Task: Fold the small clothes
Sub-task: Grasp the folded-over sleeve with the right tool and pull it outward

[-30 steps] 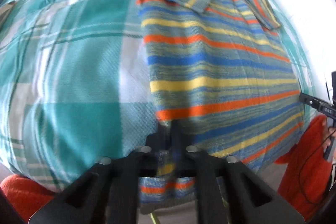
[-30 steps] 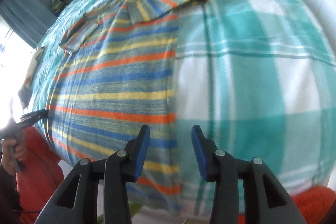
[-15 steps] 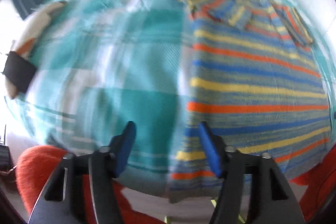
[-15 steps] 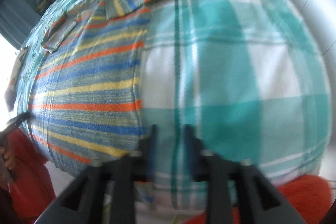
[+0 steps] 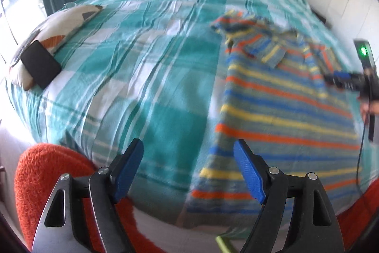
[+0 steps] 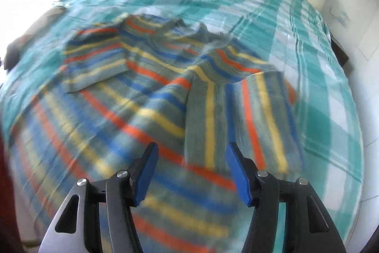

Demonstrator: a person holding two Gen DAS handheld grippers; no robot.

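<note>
Our sweater (image 6: 132, 110) lies flat on the bed (image 5: 142, 77), one side panel already turned in over the body. We judge we are between folds. The left gripper (image 5: 188, 167) has just been opening and stands spread beside the sweater's hem, nothing between its pads. The right gripper (image 6: 190, 172), also just opening, hangs empty above the folded panel. Next we need a grip on the unfolded side.
</note>
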